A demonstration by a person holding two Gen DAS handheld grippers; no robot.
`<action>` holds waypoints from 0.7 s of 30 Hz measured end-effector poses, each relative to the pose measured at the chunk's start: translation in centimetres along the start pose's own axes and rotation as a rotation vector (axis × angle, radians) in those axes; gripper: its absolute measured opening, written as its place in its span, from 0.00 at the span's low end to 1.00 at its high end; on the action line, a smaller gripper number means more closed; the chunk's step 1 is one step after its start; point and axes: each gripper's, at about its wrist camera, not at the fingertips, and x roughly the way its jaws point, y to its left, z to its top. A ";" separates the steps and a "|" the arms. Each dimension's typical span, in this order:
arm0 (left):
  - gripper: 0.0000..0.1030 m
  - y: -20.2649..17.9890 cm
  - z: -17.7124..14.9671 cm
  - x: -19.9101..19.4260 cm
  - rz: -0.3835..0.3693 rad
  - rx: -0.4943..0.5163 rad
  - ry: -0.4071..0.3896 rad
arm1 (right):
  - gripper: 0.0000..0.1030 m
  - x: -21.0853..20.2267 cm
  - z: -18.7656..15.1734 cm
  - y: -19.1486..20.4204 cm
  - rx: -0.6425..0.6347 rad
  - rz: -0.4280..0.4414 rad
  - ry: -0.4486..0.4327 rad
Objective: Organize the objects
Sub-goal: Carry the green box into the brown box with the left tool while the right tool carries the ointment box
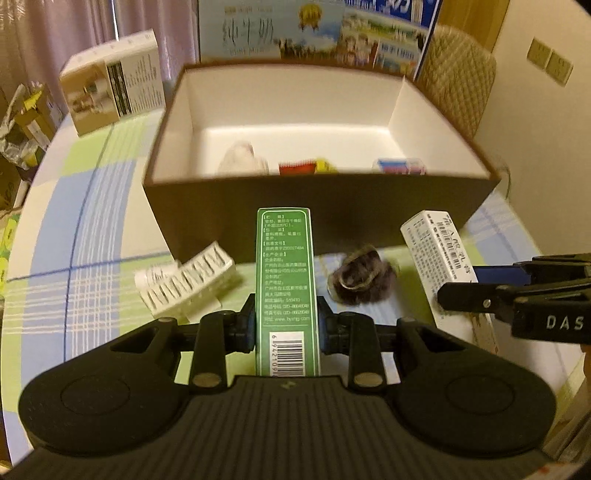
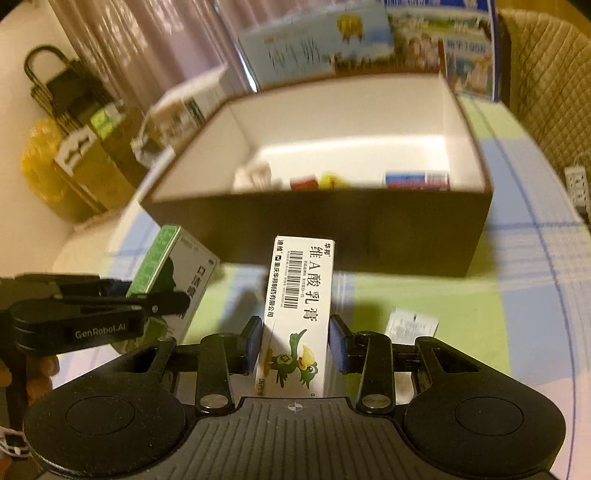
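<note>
Two-handed work at this moment: held a green carton (image 1: 283, 273) lengthwise in the left gripper (image 1: 284, 325), jaws clenched on its long sides, barcode end toward the camera, far end aimed at the near wall of the brown box (image 1: 332, 218). Held a white carton (image 2: 301, 295) the same way in the right gripper (image 2: 295, 347), pads pressed to both flanks, just in front of that same wall and to the right of the green one. Judged both grips chosen so each carton could go nose-first over the rim; neither yet past it, both in front of the box and outside it.

Found the box open-topped, white inside, already stocked along its near wall: a pale bundle (image 1: 242, 160), a red pack (image 1: 295, 168), something yellow (image 1: 325, 164) and a red-and-blue carton (image 1: 400, 166). Took the far half of its floor as bare, so room enough for two more.

Noted strays in front of the box, not yet gathered: a white slotted piece (image 1: 188, 284), a dark fluffy band (image 1: 364, 280) and a small paper sachet (image 2: 412, 326).

Worked over a checked tablecloth (image 1: 92, 229) in green, blue and white, lying flat. Saw a printed blue case (image 1: 258, 33) right behind the box, a smaller standing carton (image 1: 110, 81) off its rear left corner, curtains (image 1: 74, 26) beyond that, and a quilted chair back (image 1: 461, 81) to its rear right. Made out bags (image 2: 48, 158) on the floor left of the box, blurred
</note>
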 end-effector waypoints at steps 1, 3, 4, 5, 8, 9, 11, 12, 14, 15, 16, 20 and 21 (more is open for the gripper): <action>0.25 0.1 0.2 -0.4 -0.002 -0.004 -0.017 | 0.34 -0.4 0.2 0.1 -0.001 0.006 -0.014; 0.25 0.3 0.7 -1.1 -0.007 -0.012 -0.044 | 0.34 -0.8 0.7 0.6 -0.003 0.017 -0.038; 0.25 0.3 0.9 -1.4 -0.007 -0.016 -0.058 | 0.34 -1.1 0.9 0.8 -0.008 0.020 -0.050; 0.25 0.3 1.2 -1.8 -0.007 -0.020 -0.072 | 0.34 -1.1 1.1 1.2 -0.012 0.021 -0.060; 0.25 0.2 2.0 -2.8 -0.004 -0.026 -0.110 | 0.34 -1.8 1.9 1.6 -0.007 0.033 -0.096; 0.25 0.2 2.3 -3.1 -0.003 -0.026 -0.122 | 0.34 -2.0 2.3 1.8 -0.006 0.034 -0.109; 0.25 0.0 2.9 -3.7 -0.003 -0.029 -0.145 | 0.34 -2.4 2.9 2.1 -0.009 0.029 -0.137; 0.25 0.0 3.2 -3.8 -0.002 -0.033 -0.154 | 0.34 -2.6 3.3 2.2 -0.007 0.025 -0.150; 0.25 0.0 3.7 -4.0 0.001 -0.041 -0.167 | 0.34 -3.0 3.8 2.2 0.004 0.026 -0.168; 0.25 -0.1 4.0 -4.1 0.003 -0.045 -0.173 | 0.34 -3.0 4.1 2.1 0.009 0.027 -0.174; 0.25 -0.2 4.3 -4.2 0.004 -0.047 -0.179 | 0.34 -3.1 4.3 2.1 0.015 0.026 -0.182; 0.25 -0.6 5.3 -4.6 0.015 -0.049 -0.204 | 0.34 -3.4 5.3 2.1 0.017 0.018 -0.218; 0.25 -0.7 5.6 -4.6 0.021 -0.051 -0.211 | 0.34 -3.5 5.5 2.0 0.017 0.017 -0.225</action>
